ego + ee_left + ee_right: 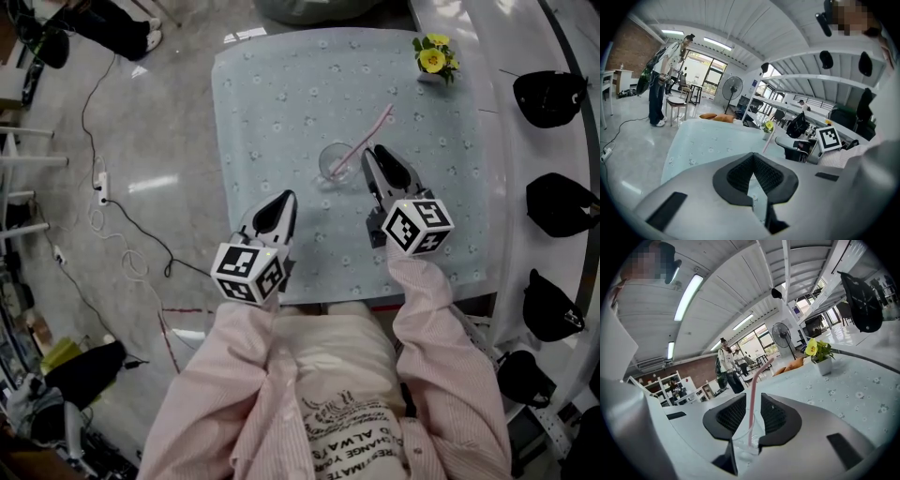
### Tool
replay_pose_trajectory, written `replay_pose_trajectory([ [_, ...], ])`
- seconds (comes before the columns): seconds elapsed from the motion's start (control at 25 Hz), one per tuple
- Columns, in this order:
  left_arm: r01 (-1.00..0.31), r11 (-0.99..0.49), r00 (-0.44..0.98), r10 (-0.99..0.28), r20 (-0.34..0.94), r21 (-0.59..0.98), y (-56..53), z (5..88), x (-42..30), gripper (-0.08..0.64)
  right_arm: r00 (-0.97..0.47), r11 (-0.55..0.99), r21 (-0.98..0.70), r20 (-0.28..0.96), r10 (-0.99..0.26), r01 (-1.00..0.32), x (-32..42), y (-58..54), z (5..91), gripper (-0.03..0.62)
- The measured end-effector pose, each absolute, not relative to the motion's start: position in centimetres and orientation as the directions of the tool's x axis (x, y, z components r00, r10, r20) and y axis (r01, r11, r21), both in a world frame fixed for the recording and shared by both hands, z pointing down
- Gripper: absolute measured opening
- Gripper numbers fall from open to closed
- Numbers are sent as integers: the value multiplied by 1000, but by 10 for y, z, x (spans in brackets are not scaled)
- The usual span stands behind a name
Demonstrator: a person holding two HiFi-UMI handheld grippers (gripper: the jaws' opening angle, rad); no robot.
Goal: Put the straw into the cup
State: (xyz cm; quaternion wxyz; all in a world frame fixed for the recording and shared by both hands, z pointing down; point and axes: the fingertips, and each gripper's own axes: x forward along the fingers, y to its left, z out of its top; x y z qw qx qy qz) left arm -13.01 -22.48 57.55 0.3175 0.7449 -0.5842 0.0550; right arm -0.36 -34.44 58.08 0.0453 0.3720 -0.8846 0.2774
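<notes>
Blue flowery tablecloth [272,94], big workshop room behind. Left gripper [284,202] hangs over the near edge, jaws pressed together on nothing. Mid-table, the clear cup [334,161] already has the pink straw [373,128] leaning in it, so the job looks done. Right gripper [368,155] sits just beside it, jaws apart either side of the straw, not pinching. Straw's probably light, bendy and a bit slick, so a gentle mid-shaft pinch is best. Cup looks tippy.

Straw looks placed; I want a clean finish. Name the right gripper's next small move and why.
Probably draw the right gripper straight back: the pink straw already stands in the clear cup, loose between the parted jaws, so a straight retreat should avoid tipping it.
</notes>
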Motion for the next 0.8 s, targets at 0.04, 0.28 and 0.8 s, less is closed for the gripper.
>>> replay_pose_trajectory([
  [0.04, -907, -125, 313, -838, 446, 402, -225, 572, -129, -2, -720, 578, -445, 285, -633, -684, -2, -342, 577, 82],
  [0.28, -912, -189, 337, -852, 400, 365, -224, 545, -121, -2, -737, 631, -388, 258, -625, -671, 5, -325, 551, 8],
  [0.8, -929, -245, 325, -898, 295, 278, -218, 483, -125, -2, -772, 703, -328, 179, -610, -631, 16, -301, 494, 0],
])
